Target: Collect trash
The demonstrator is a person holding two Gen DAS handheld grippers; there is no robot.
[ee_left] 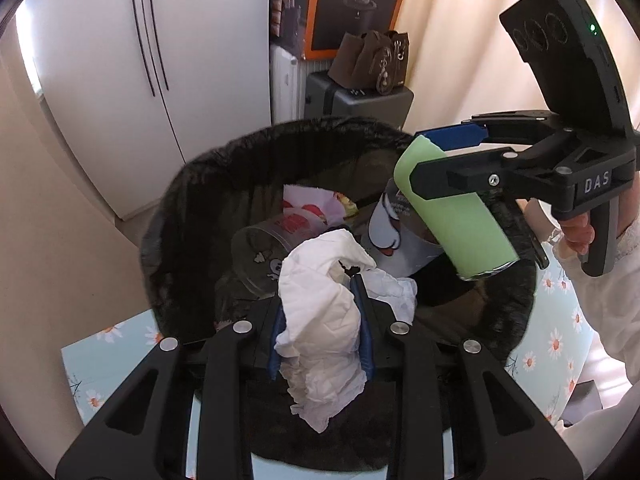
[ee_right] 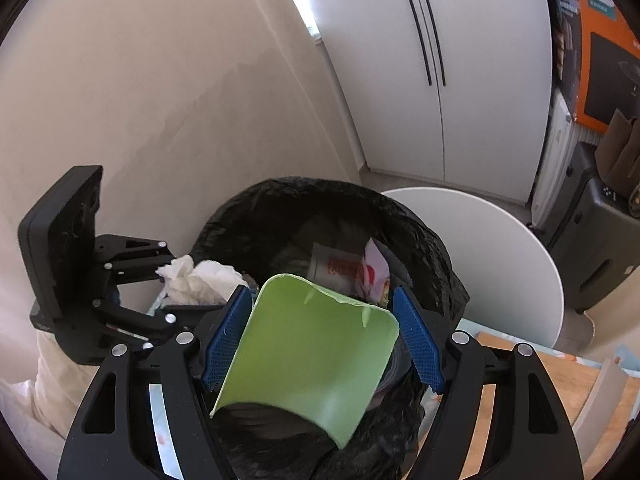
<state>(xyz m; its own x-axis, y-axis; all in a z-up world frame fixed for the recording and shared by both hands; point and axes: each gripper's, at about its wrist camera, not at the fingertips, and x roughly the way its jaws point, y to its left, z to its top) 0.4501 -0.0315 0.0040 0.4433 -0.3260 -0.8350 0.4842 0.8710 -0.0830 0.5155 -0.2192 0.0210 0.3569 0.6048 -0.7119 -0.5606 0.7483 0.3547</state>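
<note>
A bin lined with a black bag (ee_left: 180,208) stands open below both grippers. My left gripper (ee_left: 320,300) is shut on a crumpled white tissue (ee_left: 320,360) over the bin's near rim. My right gripper (ee_left: 420,160) comes in from the right, shut on a light green can (ee_left: 460,232) tilted above the bin's mouth. In the right wrist view the green can (ee_right: 312,360) sits between the blue pads of the right gripper (ee_right: 322,300) over the black bag (ee_right: 248,208). The left gripper (ee_right: 176,284) with the tissue (ee_right: 200,280) is at the left. A clear cup (ee_left: 256,256), a printed paper cup (ee_left: 396,232) and wrappers (ee_left: 308,212) lie inside.
A white cabinet (ee_left: 140,80) stands behind the bin, with an orange box (ee_left: 352,4), a brown bag (ee_left: 372,60) and a dark case (ee_left: 352,100) to its right. A flowered cloth (ee_left: 560,320) lies beside the bin. A round white surface (ee_right: 500,260) is at its right, wooden slats (ee_right: 560,392) nearer.
</note>
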